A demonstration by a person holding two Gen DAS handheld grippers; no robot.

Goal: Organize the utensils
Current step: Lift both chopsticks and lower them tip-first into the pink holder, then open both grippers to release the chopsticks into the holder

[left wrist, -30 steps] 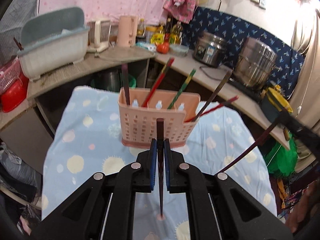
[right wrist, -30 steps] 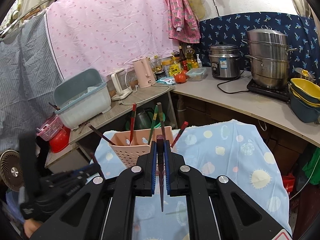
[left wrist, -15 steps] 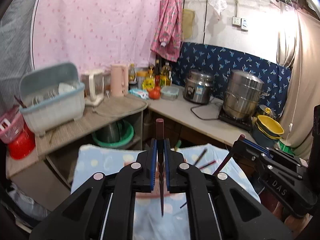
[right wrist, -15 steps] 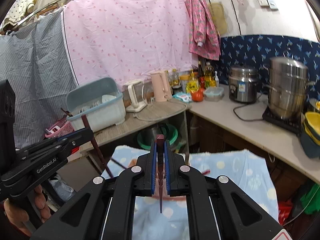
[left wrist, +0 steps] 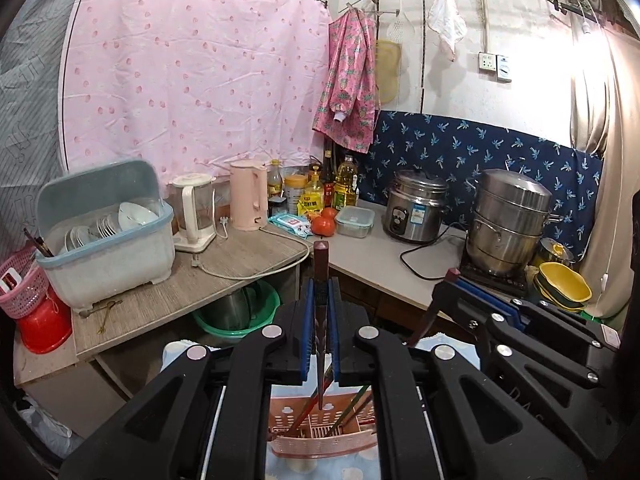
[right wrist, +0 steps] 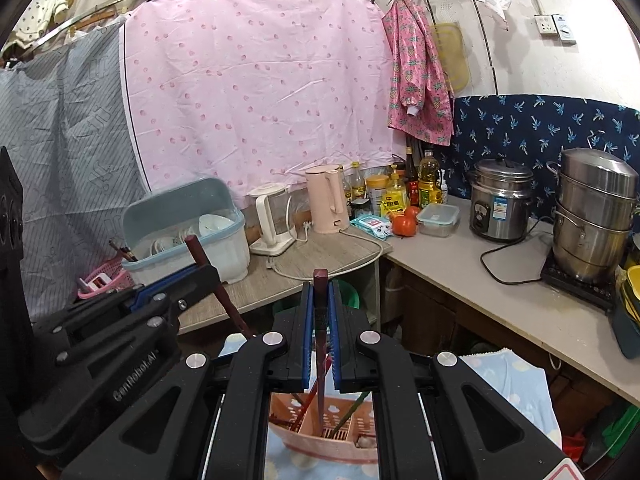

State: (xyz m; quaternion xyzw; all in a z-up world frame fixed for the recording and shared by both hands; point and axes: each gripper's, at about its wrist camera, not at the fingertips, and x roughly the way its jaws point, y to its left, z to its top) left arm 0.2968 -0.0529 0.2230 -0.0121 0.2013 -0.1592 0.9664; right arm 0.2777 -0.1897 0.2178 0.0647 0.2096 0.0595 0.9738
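In the left wrist view, my left gripper (left wrist: 320, 292) is shut on a dark brown chopstick (left wrist: 321, 256) that stands upright, its thin tip hanging just over the pink utensil basket (left wrist: 320, 446) below. Several chopsticks lean inside that basket. My right gripper (right wrist: 320, 296) is likewise shut on a second dark chopstick (right wrist: 320, 280), whose tip hangs over the same basket (right wrist: 320, 450). Each gripper shows in the other's view: the right gripper (left wrist: 452, 280) at the right, the left gripper (right wrist: 200, 276) at the left, both above the basket.
The basket stands on a blue spotted cloth (right wrist: 512, 384). Behind is an L-shaped counter with a dish rack (left wrist: 108, 236), two kettles (left wrist: 248, 196), bottles, tomatoes (left wrist: 324, 222), a rice cooker (left wrist: 416, 208) and a steamer pot (left wrist: 508, 228). A pink sheet hangs on the wall.
Both grippers have risen with their chopsticks still clamped. The basket has dropped from the middle of each view to the bottom edge, and the two grippers have drawn closer together.
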